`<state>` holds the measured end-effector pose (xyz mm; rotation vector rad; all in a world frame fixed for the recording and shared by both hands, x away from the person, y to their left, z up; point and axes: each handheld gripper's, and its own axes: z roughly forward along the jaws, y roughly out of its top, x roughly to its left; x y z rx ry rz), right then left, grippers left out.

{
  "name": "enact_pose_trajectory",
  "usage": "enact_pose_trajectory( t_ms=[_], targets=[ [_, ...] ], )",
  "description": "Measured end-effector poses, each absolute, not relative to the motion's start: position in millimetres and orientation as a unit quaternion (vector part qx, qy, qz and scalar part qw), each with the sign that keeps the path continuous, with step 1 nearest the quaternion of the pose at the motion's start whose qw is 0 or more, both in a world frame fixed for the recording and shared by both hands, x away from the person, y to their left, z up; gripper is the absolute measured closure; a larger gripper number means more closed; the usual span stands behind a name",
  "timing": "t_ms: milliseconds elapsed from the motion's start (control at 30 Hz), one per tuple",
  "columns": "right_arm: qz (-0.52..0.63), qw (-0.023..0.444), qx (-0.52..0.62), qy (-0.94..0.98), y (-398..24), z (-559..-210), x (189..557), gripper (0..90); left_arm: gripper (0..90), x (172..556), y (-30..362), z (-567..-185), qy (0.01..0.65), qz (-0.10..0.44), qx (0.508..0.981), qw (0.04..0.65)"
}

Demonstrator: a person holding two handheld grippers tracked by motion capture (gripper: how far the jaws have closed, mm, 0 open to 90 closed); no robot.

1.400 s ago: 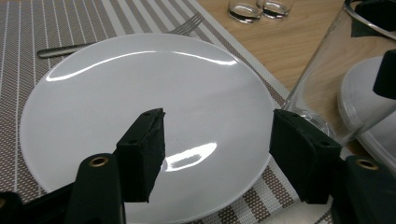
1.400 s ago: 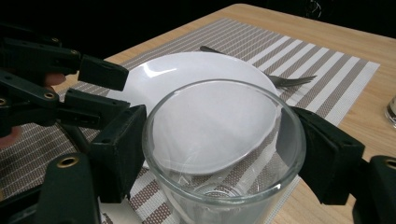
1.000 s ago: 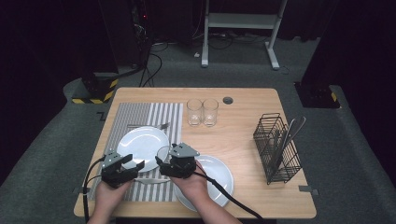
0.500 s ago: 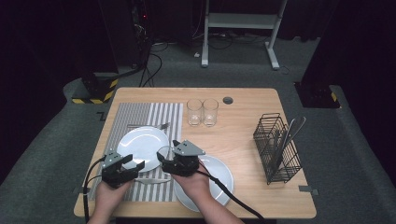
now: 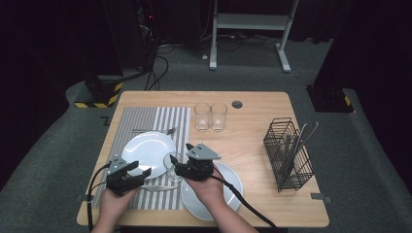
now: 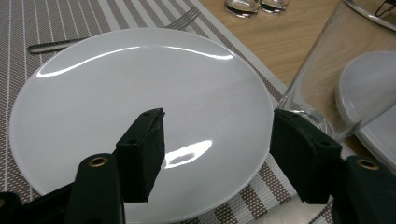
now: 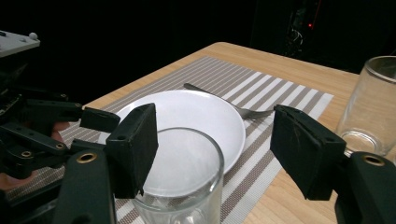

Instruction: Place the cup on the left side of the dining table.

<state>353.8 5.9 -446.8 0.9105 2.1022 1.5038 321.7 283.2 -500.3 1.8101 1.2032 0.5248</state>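
A clear drinking glass (image 5: 171, 160) stands upright at the placemat's right edge, between a white plate (image 5: 147, 147) on the mat and my right hand. My right gripper (image 5: 176, 165) points left at it. Its jaws have just been closing with the glass (image 7: 183, 183) between them. In the right gripper view, my right gripper (image 7: 215, 140) has the left pad at the rim, with a gap on the right. My left gripper (image 5: 144, 171) hovers open over the plate's near edge. In the left gripper view, my left gripper (image 6: 217, 144) holds nothing above the plate (image 6: 116, 102).
A second white plate (image 5: 232, 193) lies under my right hand. A fork (image 5: 154, 131) lies beyond the first plate on the striped placemat (image 5: 145, 116). Two more glasses (image 5: 210, 116) stand mid-table, and a black wire cutlery basket (image 5: 288, 153) stands at the right.
My right gripper has shifted slightly at the glass and its jaws stand a little narrower. My left gripper has not moved.
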Motion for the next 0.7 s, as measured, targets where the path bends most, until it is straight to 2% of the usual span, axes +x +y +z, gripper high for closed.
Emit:
enact_pose_trajectory(
  t_ms=[700],
  targets=[
    [0.516, 0.226, 0.356, 0.745, -34.3, -458.5, 357.8, 34.2, 35.7, 320.9, 281.5, -500.0, 0.480, 0.199, 0.731, 0.443]
  ],
)
